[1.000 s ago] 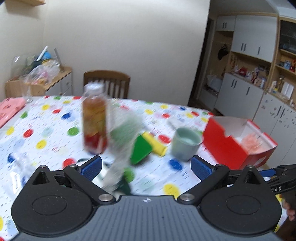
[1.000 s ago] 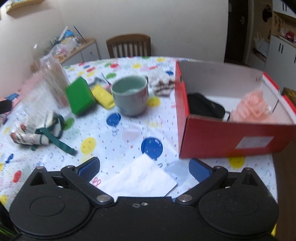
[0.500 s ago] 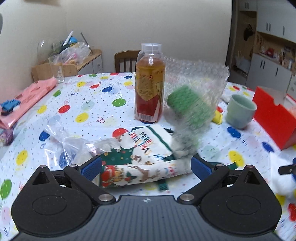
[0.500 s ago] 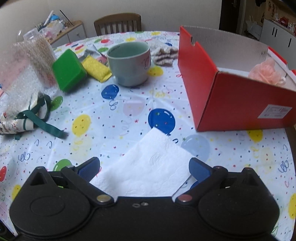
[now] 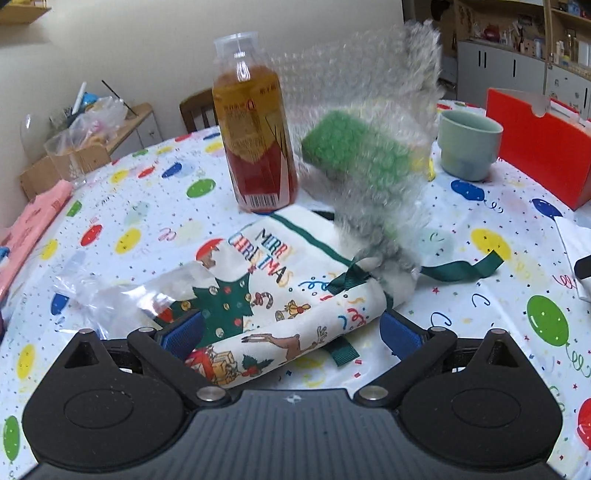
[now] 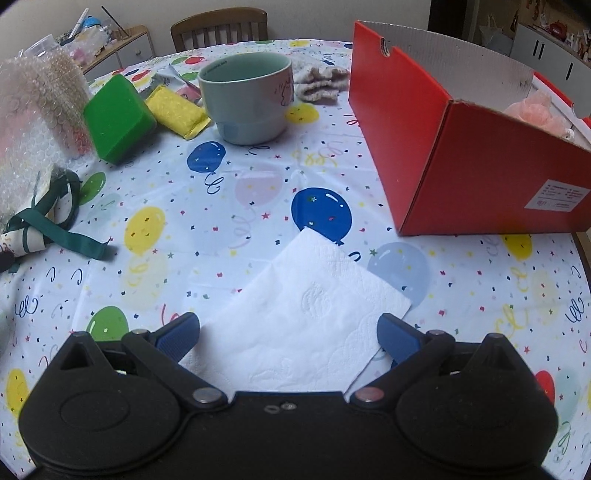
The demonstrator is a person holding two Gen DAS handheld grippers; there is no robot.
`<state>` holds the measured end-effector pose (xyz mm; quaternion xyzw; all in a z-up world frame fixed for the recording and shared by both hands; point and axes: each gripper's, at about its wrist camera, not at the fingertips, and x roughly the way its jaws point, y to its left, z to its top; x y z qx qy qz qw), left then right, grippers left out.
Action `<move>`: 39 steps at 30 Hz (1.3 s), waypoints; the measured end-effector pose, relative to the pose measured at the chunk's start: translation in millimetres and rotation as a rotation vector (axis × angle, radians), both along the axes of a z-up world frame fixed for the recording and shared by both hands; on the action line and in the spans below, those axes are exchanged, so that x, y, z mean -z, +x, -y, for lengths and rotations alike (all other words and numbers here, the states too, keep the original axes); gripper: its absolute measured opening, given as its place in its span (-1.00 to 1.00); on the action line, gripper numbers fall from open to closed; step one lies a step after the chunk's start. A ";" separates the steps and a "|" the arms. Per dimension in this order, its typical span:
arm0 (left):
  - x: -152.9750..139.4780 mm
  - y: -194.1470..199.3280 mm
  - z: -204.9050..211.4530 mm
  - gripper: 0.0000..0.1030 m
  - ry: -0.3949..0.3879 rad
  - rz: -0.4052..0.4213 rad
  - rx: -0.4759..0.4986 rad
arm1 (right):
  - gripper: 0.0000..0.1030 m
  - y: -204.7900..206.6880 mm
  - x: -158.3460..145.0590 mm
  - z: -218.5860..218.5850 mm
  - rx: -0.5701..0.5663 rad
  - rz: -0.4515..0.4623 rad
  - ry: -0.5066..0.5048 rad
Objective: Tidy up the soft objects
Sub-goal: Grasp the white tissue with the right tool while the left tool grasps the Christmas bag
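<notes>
My left gripper point(image 5: 291, 326) is open, its jaws on either side of a rolled Christmas cloth point(image 5: 266, 295) with green ribbon, which lies on the table. A bubble wrap sheet point(image 5: 365, 147) rests against the cloth. My right gripper point(image 6: 288, 330) is open around a white paper napkin point(image 6: 295, 321) lying flat. A red box point(image 6: 476, 162) at the right holds a pink soft thing point(image 6: 535, 114). A green sponge point(image 6: 116, 114), a yellow sponge point(image 6: 175, 110) and a beige knitted cloth point(image 6: 319, 81) lie further back.
A drink bottle point(image 5: 253, 136) stands behind the cloth. A pale green cup point(image 6: 245, 101) stands mid-table. A clear plastic bag point(image 5: 110, 299) lies by my left fingers. A pink item point(image 5: 26, 225) lies at the far left. A chair point(image 6: 219, 27) stands behind the table.
My left gripper has swung left and moved down to the Christmas cloth, which now lies between its jaws. My right gripper has moved down and forward over the napkin.
</notes>
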<state>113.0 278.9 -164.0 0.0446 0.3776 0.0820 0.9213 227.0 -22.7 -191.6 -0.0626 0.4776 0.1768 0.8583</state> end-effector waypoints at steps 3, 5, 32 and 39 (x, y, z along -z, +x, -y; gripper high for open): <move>4.7 3.5 -0.2 0.88 0.004 -0.018 -0.001 | 0.99 -1.9 1.3 -2.7 -0.010 0.009 -0.018; 6.5 5.2 -0.9 0.77 -0.008 -0.032 0.003 | 0.97 -4.1 2.4 -4.9 -0.020 0.019 -0.036; -29.8 -13.8 7.1 -0.85 -0.170 0.037 -0.030 | -0.93 -13.1 -25.1 24.0 0.042 0.098 0.031; -58.1 -25.7 20.3 -0.86 -0.236 0.088 0.002 | -0.95 -29.9 -54.6 38.6 0.024 0.142 0.108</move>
